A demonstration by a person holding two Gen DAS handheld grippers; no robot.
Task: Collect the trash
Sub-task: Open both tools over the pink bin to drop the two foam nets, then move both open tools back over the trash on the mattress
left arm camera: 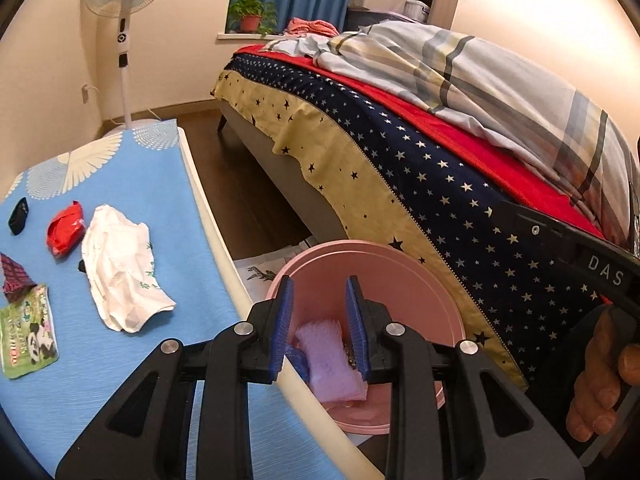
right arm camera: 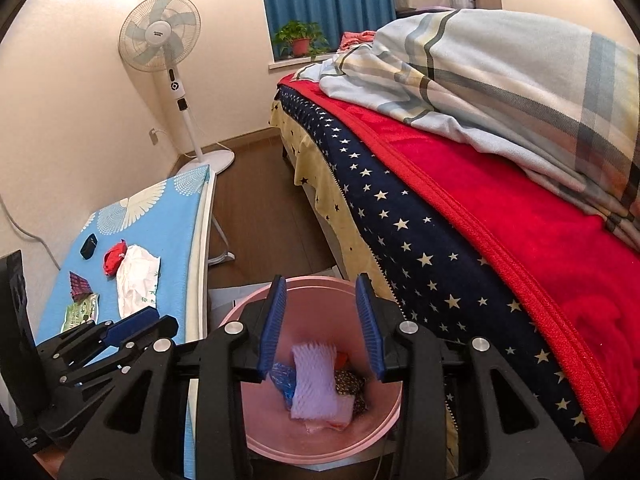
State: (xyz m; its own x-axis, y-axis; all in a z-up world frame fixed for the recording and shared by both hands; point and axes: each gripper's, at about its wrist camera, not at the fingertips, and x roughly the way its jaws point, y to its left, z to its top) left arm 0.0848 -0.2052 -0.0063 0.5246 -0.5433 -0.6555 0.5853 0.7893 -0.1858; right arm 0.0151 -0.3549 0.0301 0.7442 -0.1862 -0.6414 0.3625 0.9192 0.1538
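Note:
A pink bin [left arm camera: 404,280] stands on the floor between the table and the bed. In it lie a white foam net [left arm camera: 332,360], a blue wrapper [right arm camera: 280,380] and a dark patterned wrapper [right arm camera: 348,384]. My left gripper [left arm camera: 319,286] hovers over the bin's near rim, open, with nothing between its blue pads. My right gripper [right arm camera: 321,284] is open above the bin [right arm camera: 272,428], over the foam net [right arm camera: 314,380]. On the blue table cloth [left arm camera: 168,208] lie crumpled white paper [left arm camera: 120,268], a red wrapper [left arm camera: 66,228], a black item [left arm camera: 18,216], a plaid wrapper [left arm camera: 16,276] and a green panda packet [left arm camera: 28,332].
The bed [right arm camera: 420,248], with a star cover, red blanket and plaid quilt, runs close along the bin's right side. A standing fan [right arm camera: 160,36] is in the far corner. Dark wood floor [right arm camera: 260,220] lies between table and bed. A hand [left arm camera: 600,380] holds the right gripper.

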